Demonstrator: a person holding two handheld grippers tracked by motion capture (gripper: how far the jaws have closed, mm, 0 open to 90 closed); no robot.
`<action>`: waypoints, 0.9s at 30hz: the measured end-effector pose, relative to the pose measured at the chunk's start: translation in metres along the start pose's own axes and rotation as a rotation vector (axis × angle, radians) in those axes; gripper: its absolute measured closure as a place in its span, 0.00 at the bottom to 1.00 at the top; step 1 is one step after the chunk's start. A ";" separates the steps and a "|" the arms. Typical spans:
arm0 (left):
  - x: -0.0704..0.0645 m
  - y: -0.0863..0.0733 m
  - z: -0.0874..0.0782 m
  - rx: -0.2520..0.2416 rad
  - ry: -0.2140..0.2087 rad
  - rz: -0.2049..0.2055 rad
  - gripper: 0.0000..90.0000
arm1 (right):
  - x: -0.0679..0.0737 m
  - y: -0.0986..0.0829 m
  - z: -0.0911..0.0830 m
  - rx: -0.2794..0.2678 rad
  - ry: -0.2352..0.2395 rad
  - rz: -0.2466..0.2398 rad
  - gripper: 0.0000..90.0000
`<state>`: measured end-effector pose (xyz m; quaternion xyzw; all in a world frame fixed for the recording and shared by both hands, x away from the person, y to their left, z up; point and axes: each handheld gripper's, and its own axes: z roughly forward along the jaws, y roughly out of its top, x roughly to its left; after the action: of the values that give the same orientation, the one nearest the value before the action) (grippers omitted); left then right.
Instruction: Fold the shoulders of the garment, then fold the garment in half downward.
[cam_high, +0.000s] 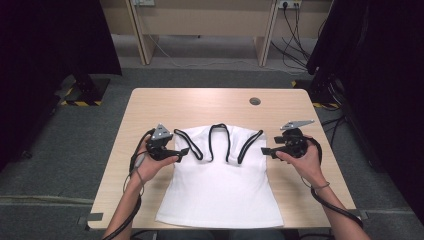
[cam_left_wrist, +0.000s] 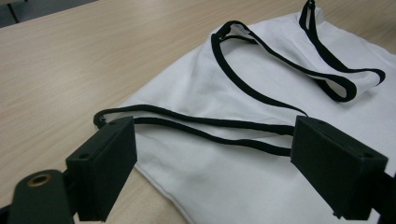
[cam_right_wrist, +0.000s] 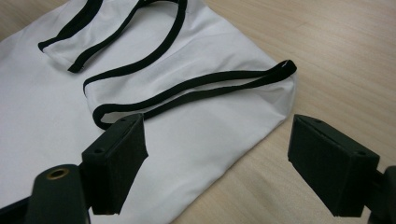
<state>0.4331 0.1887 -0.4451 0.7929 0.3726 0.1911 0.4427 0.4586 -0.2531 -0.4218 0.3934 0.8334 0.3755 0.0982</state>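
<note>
Working table (cam_high: 150, 107) first: pale wood top, a round cable port (cam_high: 255, 101) near its far edge, nothing on it that could hold anything — no bin, tray or box.

White tank top (cam_high: 220, 187): lies flat across the middle of the table, hem toward you, straps toward the far side. Thin, soft cloth by the look of it; expect it to be light, limp, and to drape and bunch when lifted. It should slide easily on the smooth wood, so a one-sided pull will likely skew it.

Black trim (cam_left_wrist: 243, 84): edges the neckline and both armholes. It is the firmest, thickest part, and my pick for a hold. Take the shoulder corners, one per side, where the trim doubles over.

Your left gripper (cam_high: 181, 152): jaws spread wide, holding nothing, set just at the garment's left armhole; the left gripper view puts the armhole loop (cam_left_wrist: 201, 123) between the jaws.

Your right gripper (cam_high: 265, 151): also wide and empty, just beside the right armhole; the strap end (cam_right_wrist: 285, 67) lies ahead of it.
</note>
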 end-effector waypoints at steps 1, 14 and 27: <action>0.001 -0.001 0.000 0.002 0.002 0.002 0.16 | -0.001 0.000 0.000 0.002 -0.004 0.002 0.22; 0.043 0.009 0.011 0.045 0.047 -0.051 0.20 | -0.027 0.017 -0.001 0.032 -0.056 0.037 0.28; 0.086 0.023 0.060 0.158 0.058 -0.104 0.29 | -0.051 0.042 0.041 0.111 -0.073 0.078 0.42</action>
<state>0.5366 0.2127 -0.4605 0.7992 0.4396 0.1607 0.3771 0.5368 -0.2506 -0.4276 0.4437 0.8329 0.3177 0.0919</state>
